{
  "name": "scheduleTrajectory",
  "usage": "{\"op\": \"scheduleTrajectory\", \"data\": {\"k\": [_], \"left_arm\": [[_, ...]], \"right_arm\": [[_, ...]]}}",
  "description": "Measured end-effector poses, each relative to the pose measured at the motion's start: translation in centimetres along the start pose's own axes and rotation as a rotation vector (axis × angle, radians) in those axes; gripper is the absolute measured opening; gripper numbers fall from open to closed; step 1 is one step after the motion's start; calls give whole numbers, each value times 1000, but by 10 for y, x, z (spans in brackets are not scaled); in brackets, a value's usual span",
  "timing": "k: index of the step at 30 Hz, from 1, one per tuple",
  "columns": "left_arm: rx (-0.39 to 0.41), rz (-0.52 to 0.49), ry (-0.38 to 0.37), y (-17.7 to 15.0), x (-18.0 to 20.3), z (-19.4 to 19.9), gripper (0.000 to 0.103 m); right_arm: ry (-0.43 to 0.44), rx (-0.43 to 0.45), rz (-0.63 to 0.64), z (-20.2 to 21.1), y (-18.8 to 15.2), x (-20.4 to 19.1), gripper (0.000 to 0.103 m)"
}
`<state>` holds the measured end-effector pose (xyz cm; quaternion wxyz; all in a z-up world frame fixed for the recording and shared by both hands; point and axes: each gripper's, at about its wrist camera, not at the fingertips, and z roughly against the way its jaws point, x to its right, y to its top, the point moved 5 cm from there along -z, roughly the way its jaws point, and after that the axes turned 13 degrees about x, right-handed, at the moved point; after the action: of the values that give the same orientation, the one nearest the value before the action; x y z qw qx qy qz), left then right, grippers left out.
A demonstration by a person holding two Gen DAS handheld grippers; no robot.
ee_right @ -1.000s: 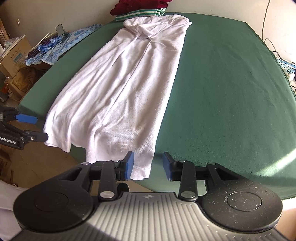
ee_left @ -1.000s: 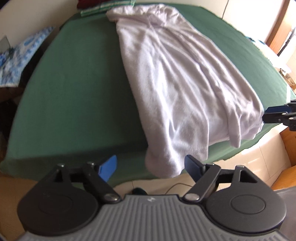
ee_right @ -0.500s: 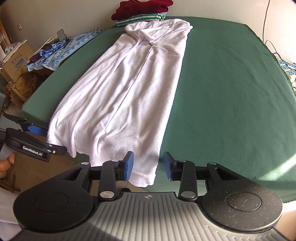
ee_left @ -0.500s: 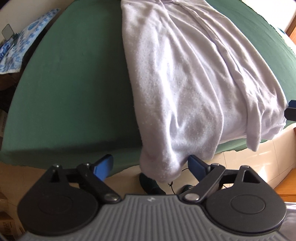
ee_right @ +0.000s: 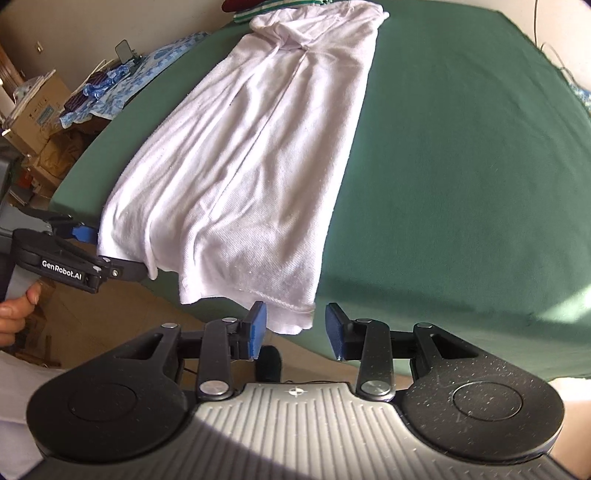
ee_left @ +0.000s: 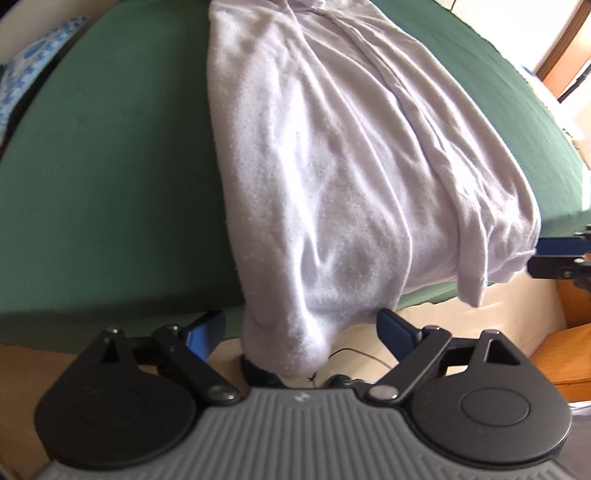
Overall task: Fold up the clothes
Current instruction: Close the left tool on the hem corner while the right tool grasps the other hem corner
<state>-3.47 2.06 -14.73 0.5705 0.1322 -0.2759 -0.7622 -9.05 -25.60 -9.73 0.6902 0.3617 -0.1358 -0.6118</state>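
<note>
A long white garment (ee_right: 251, 158) lies lengthwise on the green-covered surface (ee_right: 461, 166), with its hem hanging over the near edge. My right gripper (ee_right: 297, 323) is open, and the hem's right corner (ee_right: 291, 317) sits between its blue pads. In the left wrist view the garment (ee_left: 332, 166) droops over the edge, its left corner (ee_left: 295, 343) hanging between the wide-open fingers of my left gripper (ee_left: 301, 330). The left gripper (ee_right: 118, 254) also shows at the left of the right wrist view, straddling that corner. The right gripper (ee_left: 543, 258) appears at the right edge.
Folded red and green-striped clothes (ee_right: 280, 7) are stacked at the far end. A blue patterned cloth (ee_right: 147, 70) and cardboard boxes (ee_right: 37, 110) stand to the left. Wooden furniture (ee_left: 561, 350) is at the right. A person's hand (ee_right: 14, 306) holds the left gripper.
Both grippers have moved forward toward the hem. Each hanging corner now lies between a gripper's fingers, and the left gripper sits closer to the cloth. Both stay open.
</note>
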Motion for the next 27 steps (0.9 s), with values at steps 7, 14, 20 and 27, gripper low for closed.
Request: {"op": "scheduleTrajectory", "data": {"k": [7, 14, 20, 27], "left_arm": [[6, 6, -78, -4, -11, -10, 91], [0, 8, -97, -3, -15, -5, 14], [43, -33, -85, 1, -8, 24, 4], [8, 1, -85, 11, 2, 39, 3]], "right_arm": [[25, -15, 2, -14, -4, -7, 40], [40, -22, -29, -7, 1, 1, 22], [62, -2, 57, 13, 6, -6, 11], [117, 19, 44, 21, 28, -10, 10]]}}
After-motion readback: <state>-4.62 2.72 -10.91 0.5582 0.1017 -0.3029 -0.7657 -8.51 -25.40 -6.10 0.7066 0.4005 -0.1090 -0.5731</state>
